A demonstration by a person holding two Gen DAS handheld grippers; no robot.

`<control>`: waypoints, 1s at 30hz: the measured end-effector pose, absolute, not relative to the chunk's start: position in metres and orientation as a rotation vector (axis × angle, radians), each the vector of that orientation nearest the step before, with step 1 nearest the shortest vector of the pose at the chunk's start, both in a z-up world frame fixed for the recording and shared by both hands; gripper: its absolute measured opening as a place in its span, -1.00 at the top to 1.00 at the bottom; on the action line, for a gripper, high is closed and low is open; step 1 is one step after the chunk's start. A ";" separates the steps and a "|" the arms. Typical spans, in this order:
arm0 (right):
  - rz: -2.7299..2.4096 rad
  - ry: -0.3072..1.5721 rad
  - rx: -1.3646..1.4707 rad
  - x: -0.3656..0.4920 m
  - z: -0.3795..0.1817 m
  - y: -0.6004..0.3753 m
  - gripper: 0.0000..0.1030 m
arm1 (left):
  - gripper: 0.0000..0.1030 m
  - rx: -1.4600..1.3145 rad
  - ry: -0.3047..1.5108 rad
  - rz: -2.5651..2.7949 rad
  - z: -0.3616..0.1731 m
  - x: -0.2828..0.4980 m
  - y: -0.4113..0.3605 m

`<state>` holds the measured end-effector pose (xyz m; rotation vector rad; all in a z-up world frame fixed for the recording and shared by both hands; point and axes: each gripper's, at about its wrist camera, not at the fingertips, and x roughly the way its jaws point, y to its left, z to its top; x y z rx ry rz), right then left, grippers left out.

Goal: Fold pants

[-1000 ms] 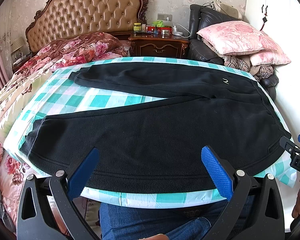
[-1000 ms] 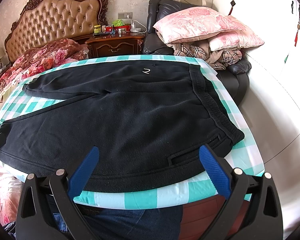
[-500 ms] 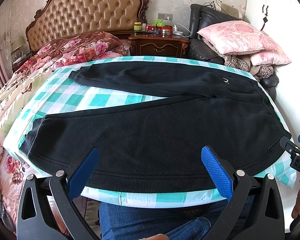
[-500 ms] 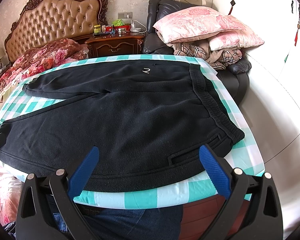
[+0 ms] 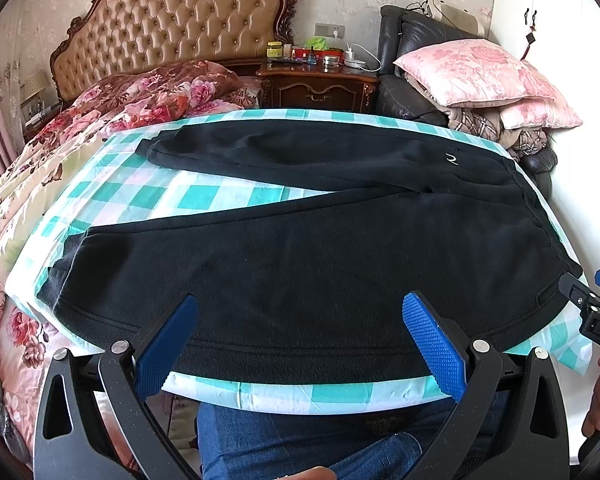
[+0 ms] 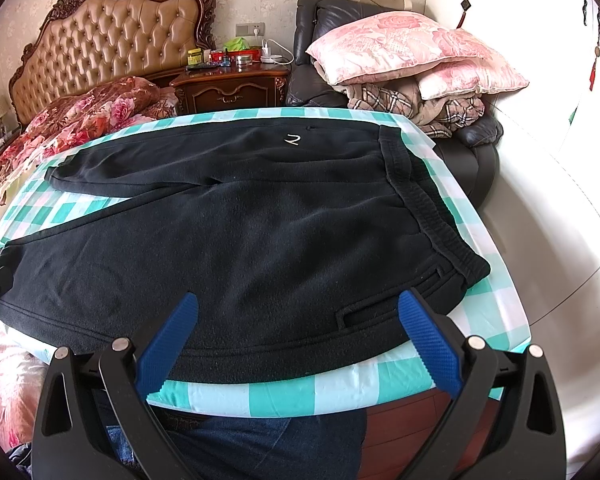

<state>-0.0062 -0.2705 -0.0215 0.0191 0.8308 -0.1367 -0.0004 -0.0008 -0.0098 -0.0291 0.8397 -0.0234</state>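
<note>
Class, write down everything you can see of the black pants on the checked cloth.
The black pants look like soft, fleecy fabric. They lie flat and unfolded on the teal-and-white checked cloth, legs spread apart in a V toward the left, ribbed elastic waistband at the right. A small white logo sits on the far leg near the waist, and a slit pocket opens by the near edge. Both grippers hover open at that edge, not touching.

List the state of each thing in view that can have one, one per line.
black pants: spread flat, unfolded, legs apart in a V
checked cloth: spread under the pants
left gripper: open, empty, at the pants' near edge
right gripper: open, empty, near the waistband corner
pink pillows: stacked on the chair
nightstand drawer: closed
</note>
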 end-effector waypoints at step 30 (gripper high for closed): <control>-0.097 1.135 0.215 0.388 -0.091 -0.527 -0.79 | -0.90 -0.267 0.980 -0.264 -0.055 0.063 0.040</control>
